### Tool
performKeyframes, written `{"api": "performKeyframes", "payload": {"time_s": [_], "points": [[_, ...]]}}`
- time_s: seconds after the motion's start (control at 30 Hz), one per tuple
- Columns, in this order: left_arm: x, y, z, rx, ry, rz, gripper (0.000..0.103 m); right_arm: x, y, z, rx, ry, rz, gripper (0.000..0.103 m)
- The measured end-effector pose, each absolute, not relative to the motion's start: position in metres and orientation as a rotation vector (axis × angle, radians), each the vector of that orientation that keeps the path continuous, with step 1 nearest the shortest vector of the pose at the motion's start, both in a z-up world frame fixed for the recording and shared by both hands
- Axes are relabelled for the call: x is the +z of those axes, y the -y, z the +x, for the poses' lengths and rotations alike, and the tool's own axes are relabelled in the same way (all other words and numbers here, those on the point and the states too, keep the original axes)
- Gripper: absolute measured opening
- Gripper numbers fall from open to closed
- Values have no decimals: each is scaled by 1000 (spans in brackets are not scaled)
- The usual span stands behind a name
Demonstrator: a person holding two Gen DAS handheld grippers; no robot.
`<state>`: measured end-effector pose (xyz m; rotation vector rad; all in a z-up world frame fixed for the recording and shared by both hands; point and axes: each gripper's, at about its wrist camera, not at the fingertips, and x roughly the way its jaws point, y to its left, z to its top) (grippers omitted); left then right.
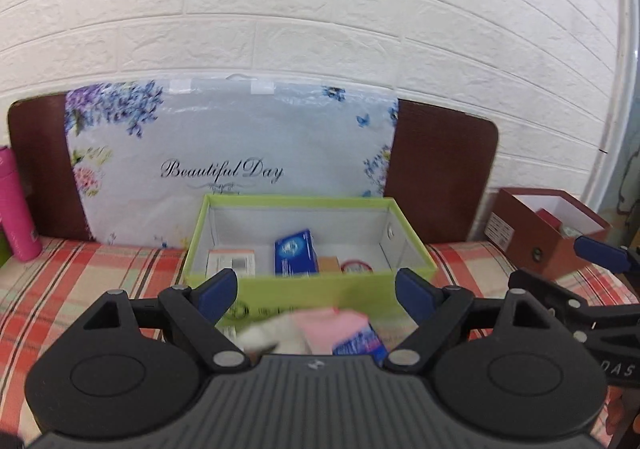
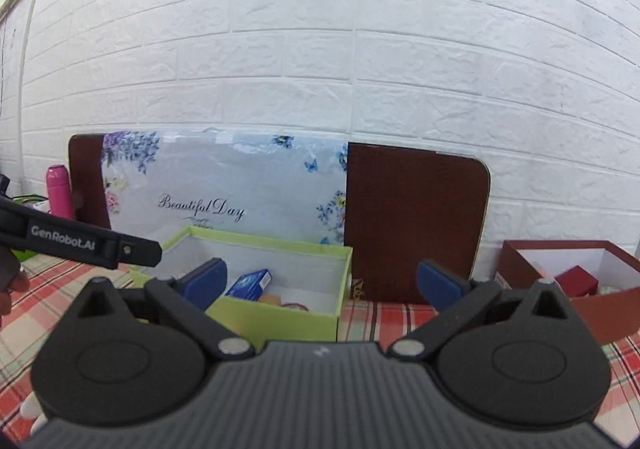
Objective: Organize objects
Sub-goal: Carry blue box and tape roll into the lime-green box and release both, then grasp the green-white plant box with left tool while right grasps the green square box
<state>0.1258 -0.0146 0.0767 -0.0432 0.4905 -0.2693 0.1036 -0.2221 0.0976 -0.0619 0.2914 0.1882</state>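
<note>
A light green open box stands on the plaid cloth ahead of my left gripper, which is open with nothing between its pads. Inside the box lie a blue carton, a white carton and a red-ringed round item. Just in front of the box, blurred, lie a pink and white soft item and a blue packet. My right gripper is open and empty, to the right of the green box. A red-brown open box stands further right.
A floral "Beautiful Day" bag leans on a brown board against the white brick wall. A pink bottle stands at the far left. The plaid cloth covers the surface. A hand shows at the left edge of the right wrist view.
</note>
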Motion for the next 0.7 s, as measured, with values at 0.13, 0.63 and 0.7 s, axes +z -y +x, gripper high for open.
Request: {"api": "performKeyframes", "payload": {"time_s": [0.13,0.63,0.7], "points": [[51,6,84,-254,-521,-73,89,81,225,58,194,-315,-61,103],[-23,-2,32,-264,-681,-88,89,-1,237,8,217,-557,170,103],[-21,-1,33,-278,-677,-94,89,-3,242,19,225,-579,182,103]]}}
